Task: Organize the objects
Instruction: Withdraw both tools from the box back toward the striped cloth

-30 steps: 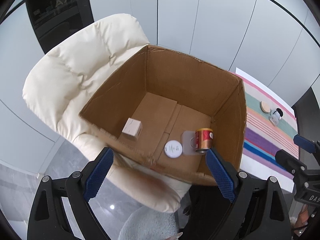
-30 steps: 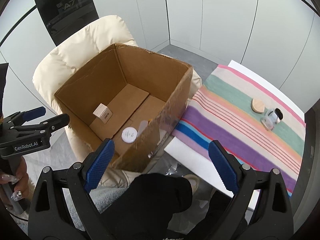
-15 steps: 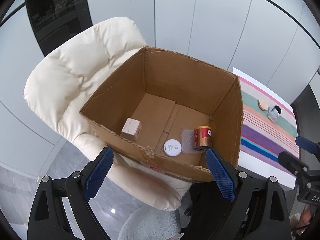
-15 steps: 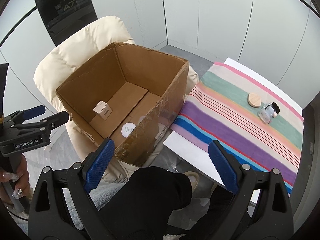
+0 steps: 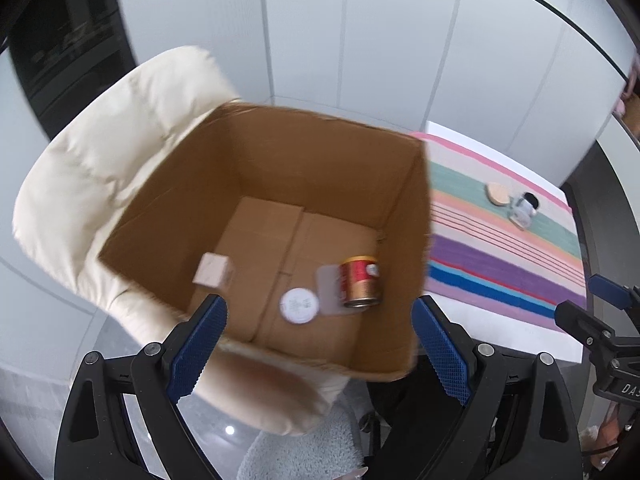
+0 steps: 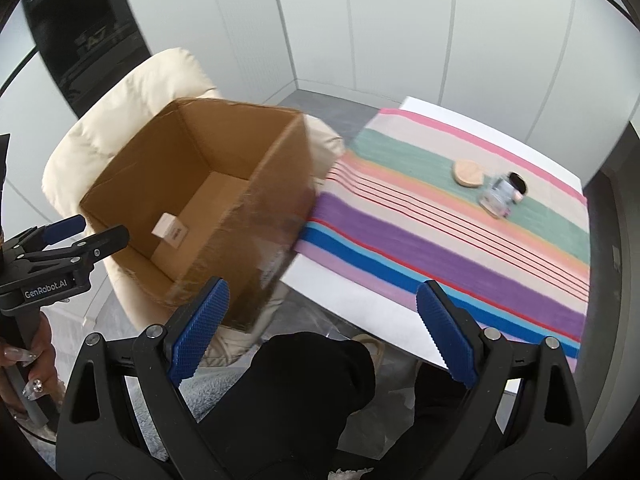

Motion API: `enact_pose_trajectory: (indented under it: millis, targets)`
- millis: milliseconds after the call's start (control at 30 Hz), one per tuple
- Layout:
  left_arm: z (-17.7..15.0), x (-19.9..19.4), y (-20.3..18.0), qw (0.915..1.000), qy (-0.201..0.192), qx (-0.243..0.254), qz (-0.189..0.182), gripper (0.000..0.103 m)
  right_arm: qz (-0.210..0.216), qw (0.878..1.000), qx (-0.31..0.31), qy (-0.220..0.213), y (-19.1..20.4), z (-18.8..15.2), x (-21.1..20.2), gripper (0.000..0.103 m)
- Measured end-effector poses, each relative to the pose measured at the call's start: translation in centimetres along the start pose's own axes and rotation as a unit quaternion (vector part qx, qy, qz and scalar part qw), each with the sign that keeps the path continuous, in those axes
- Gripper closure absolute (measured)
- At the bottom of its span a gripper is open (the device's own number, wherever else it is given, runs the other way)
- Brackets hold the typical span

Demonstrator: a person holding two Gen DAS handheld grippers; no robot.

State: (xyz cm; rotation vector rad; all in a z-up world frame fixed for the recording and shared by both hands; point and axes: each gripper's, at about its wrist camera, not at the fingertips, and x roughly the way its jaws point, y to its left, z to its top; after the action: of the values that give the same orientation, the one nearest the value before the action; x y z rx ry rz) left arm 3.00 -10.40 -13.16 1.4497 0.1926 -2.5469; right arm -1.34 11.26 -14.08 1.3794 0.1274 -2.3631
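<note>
An open cardboard box (image 5: 416, 248) (image 6: 276, 208) rests on a cream padded chair (image 5: 100, 168). Inside it lie a red and gold can (image 5: 360, 285), a round white lid (image 5: 299, 305), a small pale carton (image 5: 212, 274) (image 6: 170, 230) and a clear flat piece (image 5: 328, 280). On the striped cloth (image 6: 460, 236) to the right lie a tan wooden disc (image 6: 467, 172) (image 5: 498, 193) and a small clear jar with a black cap (image 6: 502, 194) (image 5: 525, 208). My left gripper (image 5: 320, 340) hangs open above the box's near edge, empty. My right gripper (image 6: 322, 332) is open and empty over the table's near edge.
The striped cloth covers a white table (image 6: 360, 300) right of the chair. A dark knee (image 6: 304, 384) and pale slippers show below the right gripper. A hand (image 6: 28, 364) holds the left gripper's handle. Grey floor and pale wall panels lie behind; a dark cabinet (image 6: 80, 36) stands at the back left.
Both views have swung to the right: the box and chair have slid left in the frames and more of the striped table shows. Both grippers stay open and empty.
</note>
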Motion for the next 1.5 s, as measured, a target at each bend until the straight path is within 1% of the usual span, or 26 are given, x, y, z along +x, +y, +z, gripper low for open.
enact_pose_trajectory:
  millis: [167, 300, 500, 667, 833, 967, 1167, 1300, 1400, 1500]
  targets:
    - [0.9, 0.8, -4.3, 0.9991, 0.005, 0.035, -0.024, 0.008, -0.018, 0.999, 0.031, -0.002, -3.6, -0.7, -0.8, 0.006]
    - [1.4, 1.3, -8.3, 0.9970, 0.003, 0.069, -0.036, 0.008, -0.031, 0.998, 0.063, -0.004, -7.0, -1.6, -1.5, 0.006]
    - [1.3, 1.6, -14.6, 0.9900, 0.002, 0.129, -0.057, 0.008, -0.053, 0.993, 0.106, -0.005, -11.9, -3.3, -2.7, 0.006]
    - [1.4, 2.0, -18.5, 0.9845, 0.005, 0.161, -0.070, 0.008, -0.070, 0.988, 0.140, -0.007, -15.8, -5.2, -3.4, 0.006]
    - [1.3, 2.1, -20.8, 0.9802, 0.006, 0.183, -0.074, 0.008, -0.082, 0.984, 0.155, -0.012, -18.7, -6.5, -4.0, 0.006]
    - [1.6, 2.8, -21.7, 0.9790, 0.009, 0.190, -0.074, 0.008, -0.084, 0.981, 0.173, -0.013, -20.8, -6.9, -3.6, 0.006]
    - [2.6, 4.9, -22.7, 0.9787, 0.043, 0.181, -0.088, 0.008, -0.084, 0.978, 0.188, -0.007, -22.8, -6.9, -2.0, 0.006]
    - [3.6, 6.3, -23.8, 0.9780, 0.056, 0.177, -0.095, 0.008, -0.078, 0.977, 0.201, -0.001, -23.7, -6.8, 0.0, 0.006]
    - [4.6, 7.6, -24.7, 0.9782, 0.047, 0.183, -0.086, 0.008, -0.076, 0.975, 0.209, 0.002, -24.1, -6.3, 1.9, 0.006]
    - [5.6, 9.3, -26.1, 0.9775, 0.020, 0.197, -0.074, 0.008, -0.073, 0.973, 0.221, -0.003, -24.6, -5.5, 3.9, 0.006]
